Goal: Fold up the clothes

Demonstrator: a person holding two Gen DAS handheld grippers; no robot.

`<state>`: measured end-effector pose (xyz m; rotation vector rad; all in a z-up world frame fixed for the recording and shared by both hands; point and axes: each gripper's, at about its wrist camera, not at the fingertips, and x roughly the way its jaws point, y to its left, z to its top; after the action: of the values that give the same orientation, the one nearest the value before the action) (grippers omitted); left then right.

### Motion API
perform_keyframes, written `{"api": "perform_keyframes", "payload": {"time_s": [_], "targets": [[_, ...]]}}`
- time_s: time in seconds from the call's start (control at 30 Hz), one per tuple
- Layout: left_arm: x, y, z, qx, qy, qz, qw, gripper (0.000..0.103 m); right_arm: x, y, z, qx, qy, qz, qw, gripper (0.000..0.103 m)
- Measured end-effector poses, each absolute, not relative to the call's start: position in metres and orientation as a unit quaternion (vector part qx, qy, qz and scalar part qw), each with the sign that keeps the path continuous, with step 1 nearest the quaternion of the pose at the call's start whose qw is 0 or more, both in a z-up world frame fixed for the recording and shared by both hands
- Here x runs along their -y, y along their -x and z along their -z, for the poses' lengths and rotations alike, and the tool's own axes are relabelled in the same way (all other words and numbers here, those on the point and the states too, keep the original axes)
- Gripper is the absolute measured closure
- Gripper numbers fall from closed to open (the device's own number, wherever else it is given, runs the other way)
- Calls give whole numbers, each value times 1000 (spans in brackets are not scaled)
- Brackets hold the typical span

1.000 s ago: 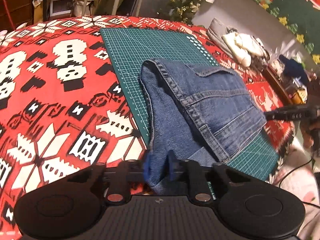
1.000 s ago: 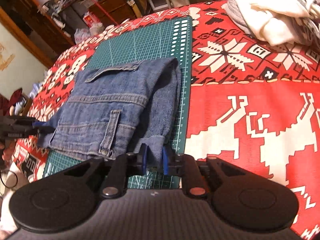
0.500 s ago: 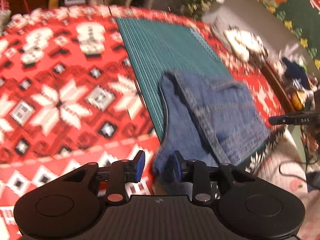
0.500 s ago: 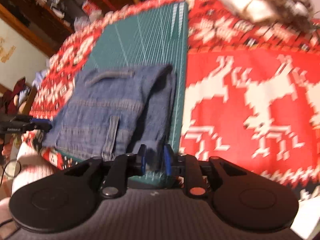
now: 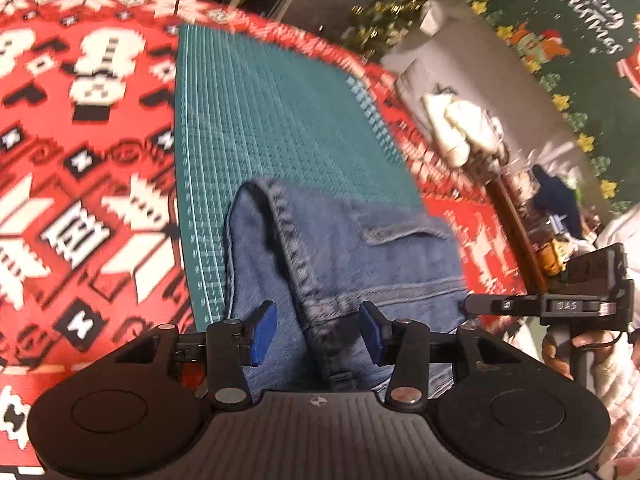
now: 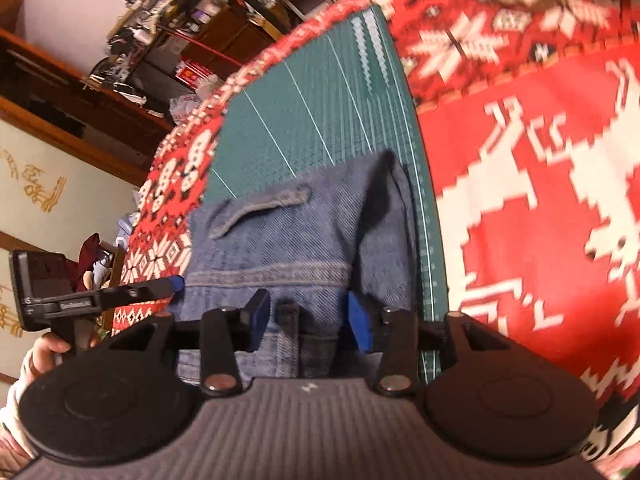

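Folded blue denim jeans (image 5: 340, 256) lie on the near end of a green cutting mat (image 5: 272, 120), with a pocket flap facing up. My left gripper (image 5: 316, 330) is open above the near edge of the jeans; a thick seam runs between its blue pads. In the right wrist view the same jeans (image 6: 288, 236) lie on the mat (image 6: 320, 104). My right gripper (image 6: 305, 320) is open over their near edge, and a belt loop shows between its pads. Each view shows the other gripper held in a hand at the jeans' far side.
A red, white and black patterned cloth (image 5: 80, 152) covers the table (image 6: 540, 184). White clothes (image 5: 460, 124) are piled at one end. A green Christmas banner (image 5: 560, 20) hangs behind. Cluttered wooden shelves (image 6: 120, 80) stand beyond the table.
Both grippers were shut on the near edge of the jeans and have opened, letting the cloth go. The jeans have slid toward the near end of the mat.
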<state>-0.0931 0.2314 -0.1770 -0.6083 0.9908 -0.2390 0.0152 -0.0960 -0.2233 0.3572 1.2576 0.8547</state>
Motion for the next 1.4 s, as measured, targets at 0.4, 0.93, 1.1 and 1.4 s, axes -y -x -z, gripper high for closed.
{"api": "perform_keyframes", "payload": {"time_s": [0.4, 0.93, 1.1, 1.4], "targets": [[-225, 93, 175, -457, 305, 111, 828, 71, 83, -7, 236, -556, -195, -388, 709, 86], [-239, 97, 192, -435, 313, 95, 839, 65, 85, -17, 234, -538, -192, -389, 723, 74], [-252, 89, 171, -409, 302, 70, 858, 68, 97, -26, 205, -505, -196, -388, 746, 74], [-267, 51, 183, -417, 326, 40, 847, 65, 114, -68, 224, -511, -281, -333, 741, 74]]}}
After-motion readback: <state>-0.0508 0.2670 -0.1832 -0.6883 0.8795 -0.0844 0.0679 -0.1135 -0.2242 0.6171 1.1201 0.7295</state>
